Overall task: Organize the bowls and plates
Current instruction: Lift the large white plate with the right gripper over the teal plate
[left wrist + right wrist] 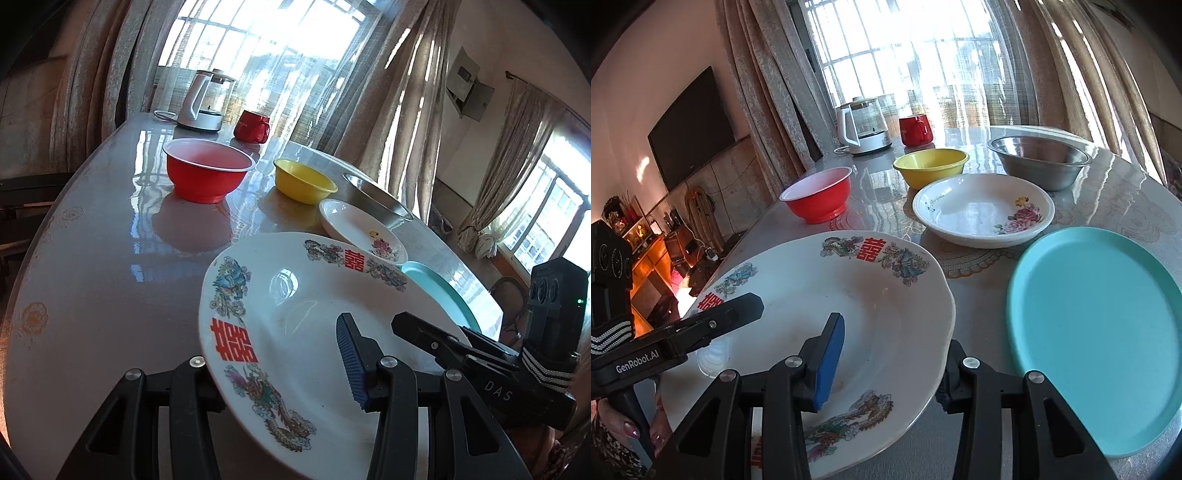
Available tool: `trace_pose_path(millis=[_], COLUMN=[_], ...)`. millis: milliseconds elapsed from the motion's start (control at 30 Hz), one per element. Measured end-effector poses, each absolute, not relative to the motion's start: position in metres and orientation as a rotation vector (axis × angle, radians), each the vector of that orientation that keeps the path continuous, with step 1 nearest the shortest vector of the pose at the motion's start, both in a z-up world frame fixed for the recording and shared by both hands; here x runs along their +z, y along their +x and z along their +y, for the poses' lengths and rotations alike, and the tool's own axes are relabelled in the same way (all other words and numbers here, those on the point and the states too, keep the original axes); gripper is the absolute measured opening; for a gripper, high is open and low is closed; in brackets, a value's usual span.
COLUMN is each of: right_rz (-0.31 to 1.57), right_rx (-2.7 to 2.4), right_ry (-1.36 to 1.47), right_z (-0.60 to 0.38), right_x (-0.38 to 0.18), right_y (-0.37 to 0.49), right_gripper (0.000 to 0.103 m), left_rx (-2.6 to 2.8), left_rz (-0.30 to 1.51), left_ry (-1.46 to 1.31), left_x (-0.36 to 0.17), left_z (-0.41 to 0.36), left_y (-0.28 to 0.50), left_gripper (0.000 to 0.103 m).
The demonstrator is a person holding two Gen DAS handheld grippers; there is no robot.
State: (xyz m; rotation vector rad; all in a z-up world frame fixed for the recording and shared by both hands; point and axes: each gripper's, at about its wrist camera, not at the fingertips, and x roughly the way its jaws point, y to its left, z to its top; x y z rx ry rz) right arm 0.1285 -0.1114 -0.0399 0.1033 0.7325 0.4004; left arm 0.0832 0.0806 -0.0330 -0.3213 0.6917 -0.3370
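Note:
A large white plate [295,295] [820,288] with dragons and red characters sits tilted between both grippers. My left gripper [280,369] is shut on its near rim, the blue pad on top and the other finger hidden beneath. My right gripper [890,365] clamps the opposite rim the same way. Further back stand a red bowl [208,173] [816,199], a yellow bowl [304,181] [931,166], a steel bowl [380,199] [1039,162], a small floral plate [362,232] [982,210] and a teal plate [443,295] [1097,332].
A glass kettle [205,103] [860,125] and a red mug [253,127] [916,129] stand at the far end of the glossy round table [110,277] [1108,206], before curtained windows. A person's hand [639,432] grips the left tool's handle.

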Motion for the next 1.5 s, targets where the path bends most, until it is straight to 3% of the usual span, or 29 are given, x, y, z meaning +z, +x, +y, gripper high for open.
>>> trace_pose_path(millis=[767,1500], right_rz=[0.676,0.692], right_rx=[0.176,-0.063], right_ry=[0.222,0.276], right_z=[-0.221,-0.301], right_x=[-0.02,-0.03], right_y=[0.109,0.123], right_gripper=[0.043,0.043], left_rx=[-0.502,-0.637], left_rz=[0.7,0.863], left_ry=[-0.165,-0.121], left_x=[-0.011,-0.028], left_z=[-0.057,-0.148], left_y=[0.111,0.162], left_gripper=[0.048,0.048])
